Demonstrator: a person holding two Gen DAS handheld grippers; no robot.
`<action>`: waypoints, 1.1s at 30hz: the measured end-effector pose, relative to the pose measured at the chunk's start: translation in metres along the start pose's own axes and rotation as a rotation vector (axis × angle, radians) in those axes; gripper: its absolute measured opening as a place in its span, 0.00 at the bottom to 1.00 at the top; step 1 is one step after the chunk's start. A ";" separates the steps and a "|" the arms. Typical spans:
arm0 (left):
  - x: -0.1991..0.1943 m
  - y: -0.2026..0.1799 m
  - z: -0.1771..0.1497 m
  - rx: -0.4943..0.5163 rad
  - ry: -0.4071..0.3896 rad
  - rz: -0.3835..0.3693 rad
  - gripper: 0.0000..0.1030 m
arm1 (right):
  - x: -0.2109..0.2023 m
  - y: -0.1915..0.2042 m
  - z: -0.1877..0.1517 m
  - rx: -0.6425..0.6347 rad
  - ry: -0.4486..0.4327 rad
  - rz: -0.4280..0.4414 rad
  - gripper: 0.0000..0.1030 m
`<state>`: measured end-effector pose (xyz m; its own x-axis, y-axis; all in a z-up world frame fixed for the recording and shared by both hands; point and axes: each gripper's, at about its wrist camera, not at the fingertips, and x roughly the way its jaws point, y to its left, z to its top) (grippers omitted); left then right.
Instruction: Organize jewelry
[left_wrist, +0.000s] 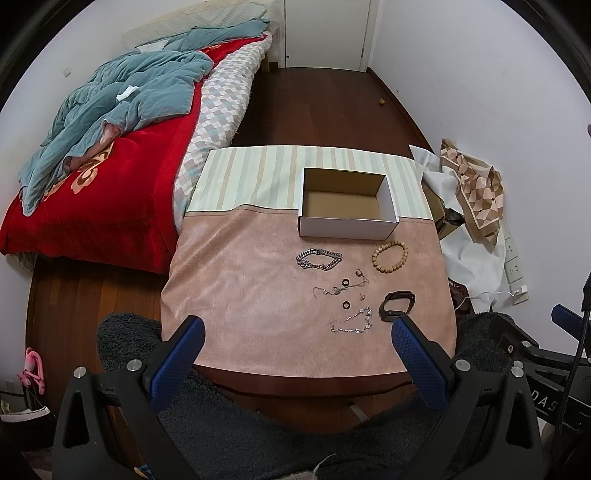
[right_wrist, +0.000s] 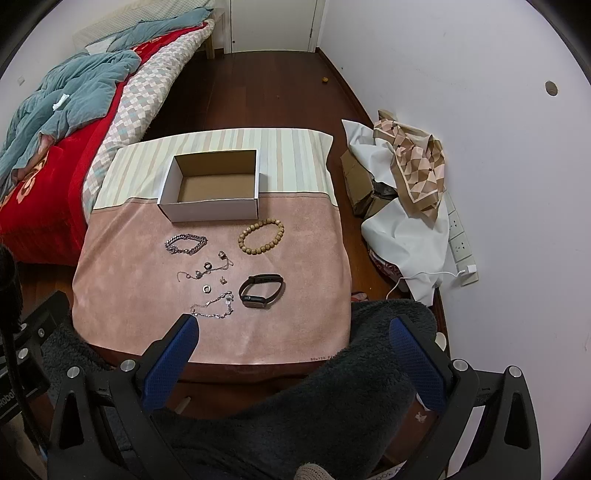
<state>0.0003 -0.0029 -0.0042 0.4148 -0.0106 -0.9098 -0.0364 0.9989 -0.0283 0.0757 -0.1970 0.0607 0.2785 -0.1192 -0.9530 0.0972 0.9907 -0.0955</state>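
Through the left wrist view I hold the left gripper (left_wrist: 297, 334) spread wide and empty above the table's near edge; the open box (left_wrist: 347, 221) sits at centre, and the jewelry lies loose below it — silver chain bracelet (left_wrist: 318, 259), bead bracelet (left_wrist: 389, 256), black wristband (left_wrist: 397, 305). In the right wrist view the right gripper (right_wrist: 295, 332) gapes wide too, nothing between its fingers, the thin chain (right_wrist: 214, 307) just above its left fingertip. Nothing is boxed yet; I judge the first pick comes next — it calls for a low, careful pinch.

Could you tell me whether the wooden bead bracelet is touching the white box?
Apart. The right wrist view shows a strip of pink cloth between the wooden bead bracelet and the white box.
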 end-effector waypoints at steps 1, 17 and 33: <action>0.000 0.000 0.000 -0.002 0.000 0.000 1.00 | 0.000 0.000 0.000 0.000 0.001 0.001 1.00; -0.005 -0.005 0.000 0.001 0.004 -0.003 1.00 | -0.011 -0.003 0.003 0.001 -0.015 -0.001 1.00; -0.011 -0.006 -0.002 0.002 -0.009 -0.006 1.00 | -0.018 -0.002 0.002 -0.002 -0.036 0.001 1.00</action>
<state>-0.0058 -0.0084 0.0056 0.4235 -0.0159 -0.9057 -0.0320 0.9990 -0.0325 0.0727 -0.1973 0.0792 0.3128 -0.1204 -0.9422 0.0953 0.9909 -0.0950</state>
